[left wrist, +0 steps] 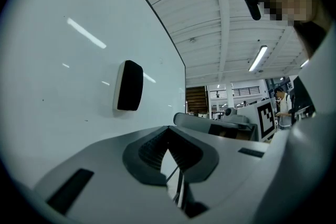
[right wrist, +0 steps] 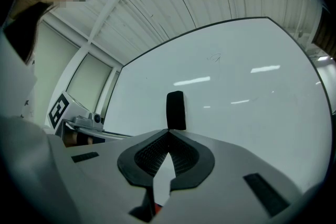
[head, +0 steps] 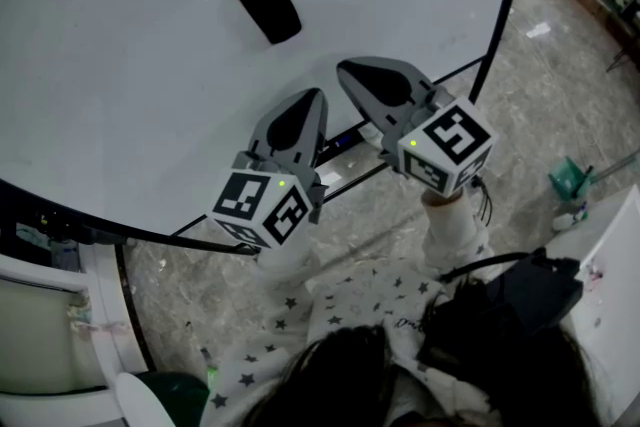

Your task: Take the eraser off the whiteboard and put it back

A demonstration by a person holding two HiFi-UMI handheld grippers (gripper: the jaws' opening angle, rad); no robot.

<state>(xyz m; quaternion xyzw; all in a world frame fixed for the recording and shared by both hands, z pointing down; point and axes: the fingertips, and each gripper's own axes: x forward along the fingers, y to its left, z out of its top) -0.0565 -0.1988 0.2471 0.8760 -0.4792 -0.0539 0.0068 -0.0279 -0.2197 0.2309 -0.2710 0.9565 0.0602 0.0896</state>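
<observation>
The eraser (head: 268,7) sits flat on the whiteboard (head: 120,65), a dark rounded block with a pale base against the board. In the head view it lies at about eleven o'clock from both claws and well apart from them. It looks light, with a stiff, smooth shell over a softer wiping face, and it probably clings by a magnet. A pinch across its two long narrow sides, close to the board, should hold best, since the rounded back could slip.

The left gripper (left wrist: 168,129) has its jaws closed on nothing, and so does the right gripper (right wrist: 168,132), with the eraser straight ahead at twelve o'clock in the right gripper view.

The eraser's underside and how it sticks are hidden, and the grippers cover part of the board's lower edge
</observation>
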